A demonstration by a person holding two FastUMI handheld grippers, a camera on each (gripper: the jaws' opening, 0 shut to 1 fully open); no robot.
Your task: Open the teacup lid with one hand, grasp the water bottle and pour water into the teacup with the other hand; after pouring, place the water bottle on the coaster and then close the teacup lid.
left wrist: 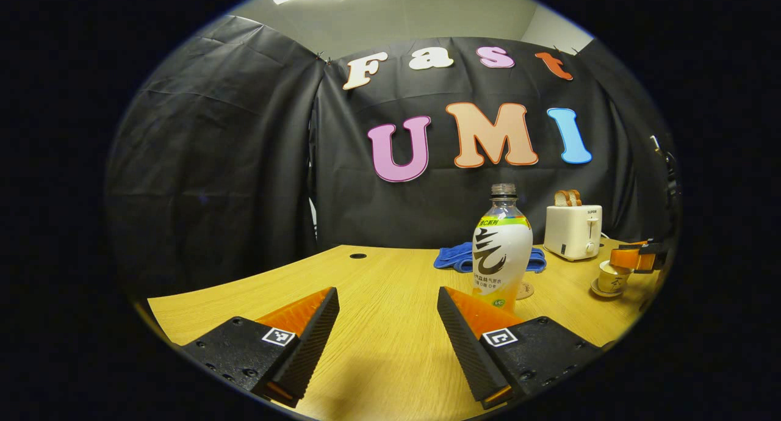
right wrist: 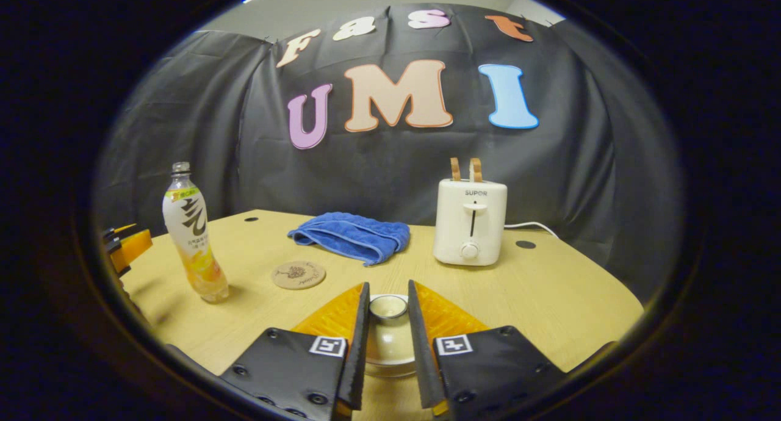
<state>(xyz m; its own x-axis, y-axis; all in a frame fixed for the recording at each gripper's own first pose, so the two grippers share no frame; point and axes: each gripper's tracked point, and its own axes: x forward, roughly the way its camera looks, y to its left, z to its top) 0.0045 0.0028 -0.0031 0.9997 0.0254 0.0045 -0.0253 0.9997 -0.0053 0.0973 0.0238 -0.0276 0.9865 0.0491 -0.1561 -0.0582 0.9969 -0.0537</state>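
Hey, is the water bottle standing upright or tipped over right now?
Upright: the water bottle stands on its base on the table, neck up, beside the coaster.

one water bottle (right wrist: pixel 194 238), one teacup (left wrist: pixel 612 277), one coaster (right wrist: pixel 298 274), one toaster (right wrist: pixel 470 222), one blue towel (right wrist: pixel 354 235), two bread slices (right wrist: pixel 465 169)

The left gripper view rides low over the worktop (left wrist: pixel 378 348), facing the back cloth, with the water bottle (left wrist: pixel 501 250) close at 1 o'clock. The right gripper view sits lower right, hard above the teacup lid (right wrist: pixel 388 308), bottle at 10 o'clock. Both share the toaster (right wrist: pixel 469 221), blue towel (right wrist: pixel 354 236) and coaster (right wrist: pixel 298 274).
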